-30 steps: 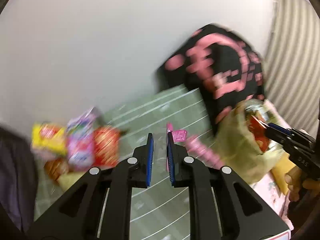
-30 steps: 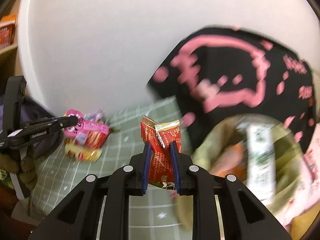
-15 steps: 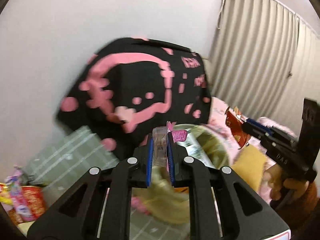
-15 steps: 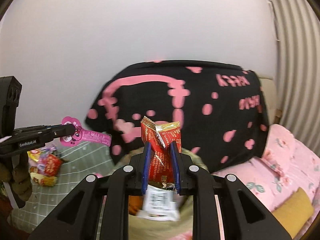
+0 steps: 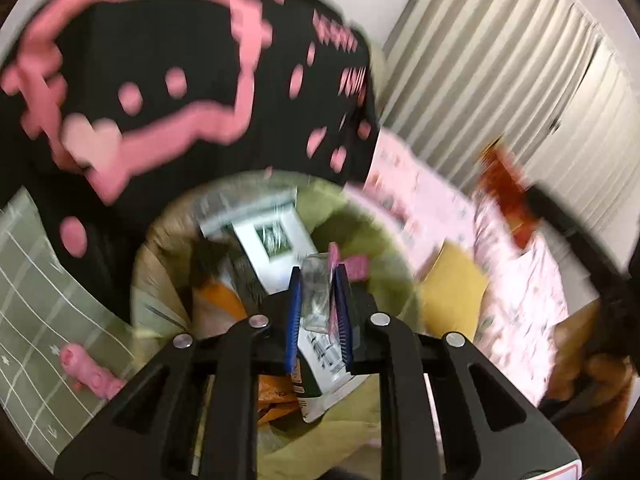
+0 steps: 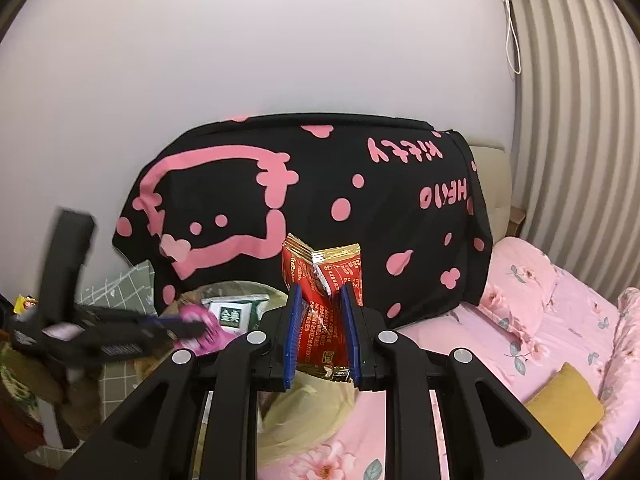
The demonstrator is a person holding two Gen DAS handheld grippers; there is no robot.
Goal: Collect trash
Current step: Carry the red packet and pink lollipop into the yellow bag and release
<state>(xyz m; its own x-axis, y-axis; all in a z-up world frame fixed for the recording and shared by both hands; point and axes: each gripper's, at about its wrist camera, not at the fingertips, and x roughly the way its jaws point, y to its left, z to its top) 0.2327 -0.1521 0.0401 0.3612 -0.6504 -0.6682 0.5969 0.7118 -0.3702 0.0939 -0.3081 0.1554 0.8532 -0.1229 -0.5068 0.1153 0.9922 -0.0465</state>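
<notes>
Left wrist view: left gripper (image 5: 318, 280) jaws just opening, one clear-pink wrapper (image 5: 320, 280) between, one trash bag (image 5: 368, 236) beyond. Right gripper (image 6: 322, 300) clamps two red sachets (image 6: 322, 280).

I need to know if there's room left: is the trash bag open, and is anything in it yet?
Open and partly filled: the trash bag shows a wide round mouth with a white packet and an orange wrapper lying inside.
</notes>
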